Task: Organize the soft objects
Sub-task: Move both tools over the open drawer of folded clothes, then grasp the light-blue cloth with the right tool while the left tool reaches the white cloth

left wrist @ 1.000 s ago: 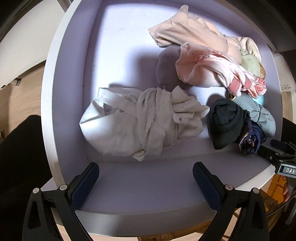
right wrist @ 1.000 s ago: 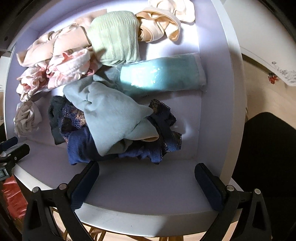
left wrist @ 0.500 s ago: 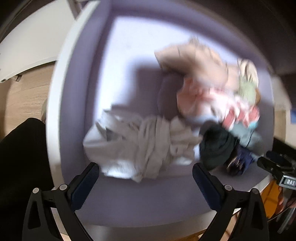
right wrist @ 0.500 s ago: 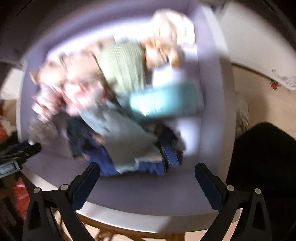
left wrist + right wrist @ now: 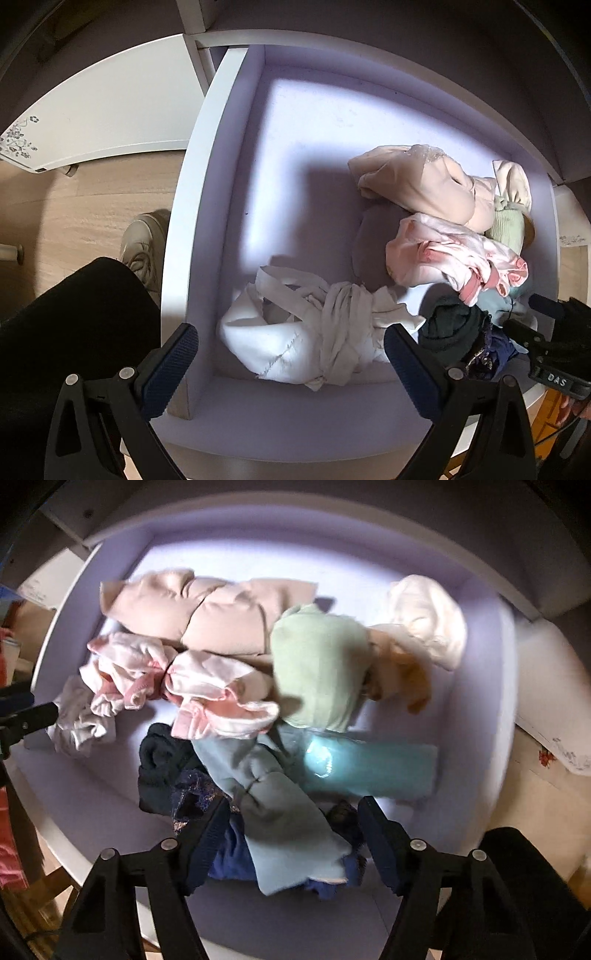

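Clothing lies bunched in an open white drawer [image 5: 199,206] with a pale lilac floor, seen from straight above by both wrist cameras. At far left in the left wrist view, a person's dark trouser leg [image 5: 74,332] and a beige shoe [image 5: 142,247] stand on the wooden floor [image 5: 74,206] beside the drawer's side wall. The left gripper [image 5: 290,354] hangs over the near left part of the drawer with its jaws spread wide and nothing between them. Below it, against the front wall, sits a crumpled white garment [image 5: 314,339]. Further right lie a peach-coloured piece [image 5: 417,184], a pink-and-white bundle [image 5: 450,258] and a dark green roll [image 5: 450,328]; the right half of the drawer is crowded while its back left floor is bare.

In the right wrist view, a pale green folded piece [image 5: 317,668] rests in the middle, with a cream item [image 5: 428,616] toward the back right and a shiny turquoise roll [image 5: 369,768] in front of it. The right gripper [image 5: 291,834] is closing its jaws over a light grey-blue garment [image 5: 273,794] that lies on navy lace fabric [image 5: 229,860]; the grey-blue cloth sits between the fingers, which do not yet press it. This view is somewhat blurred.
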`<state>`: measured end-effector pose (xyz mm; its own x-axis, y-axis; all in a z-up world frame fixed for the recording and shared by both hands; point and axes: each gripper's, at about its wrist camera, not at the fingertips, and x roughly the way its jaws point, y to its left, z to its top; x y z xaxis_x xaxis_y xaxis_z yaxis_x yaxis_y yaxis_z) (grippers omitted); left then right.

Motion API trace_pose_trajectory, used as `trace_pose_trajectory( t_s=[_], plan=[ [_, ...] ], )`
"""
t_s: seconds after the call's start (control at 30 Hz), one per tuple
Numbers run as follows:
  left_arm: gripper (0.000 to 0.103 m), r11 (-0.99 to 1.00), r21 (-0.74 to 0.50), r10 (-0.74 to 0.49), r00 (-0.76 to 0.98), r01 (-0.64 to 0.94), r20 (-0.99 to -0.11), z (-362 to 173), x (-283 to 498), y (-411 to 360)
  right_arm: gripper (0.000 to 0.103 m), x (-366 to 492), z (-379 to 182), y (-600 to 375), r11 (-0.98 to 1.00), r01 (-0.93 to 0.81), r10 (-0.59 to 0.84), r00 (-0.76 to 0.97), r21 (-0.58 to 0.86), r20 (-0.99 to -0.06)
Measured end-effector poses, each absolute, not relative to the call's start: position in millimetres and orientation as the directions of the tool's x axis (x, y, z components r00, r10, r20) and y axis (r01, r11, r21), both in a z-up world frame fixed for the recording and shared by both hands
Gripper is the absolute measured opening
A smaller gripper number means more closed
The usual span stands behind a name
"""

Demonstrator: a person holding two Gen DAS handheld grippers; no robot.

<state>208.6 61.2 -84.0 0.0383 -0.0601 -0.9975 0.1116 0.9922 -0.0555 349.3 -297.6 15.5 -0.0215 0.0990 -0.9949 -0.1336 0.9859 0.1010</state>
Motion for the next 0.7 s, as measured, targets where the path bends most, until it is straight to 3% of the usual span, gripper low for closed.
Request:
trace_pose_trajectory(
  t_s=[0.23, 0.4, 0.7],
  plan=[
    [0.102, 0.988, -0.026, -0.03, 0.025, 0.154, -0.999, -102, 210, 34, 0.059, 367, -14, -291, 0.984, -0.112, 0.129, -0.118, 0.142, -0.985],
    [0.102, 0.981, -0.009, -0.011, 0.005, 0.192, -1.0, -113, 206, 20, 0.044, 372, -19, -291, 0.98, -0.102, 0.158, -0.138, 0.173, -0.978],
    [0.102, 0.969, -0.015, -0.007, -0.032, 0.247, -0.999, -122, 204, -1, 0.04, 336, 0, -313, 0.967, -0.013, 0.25, -0.114, 0.253, -0.962]
  ],
)
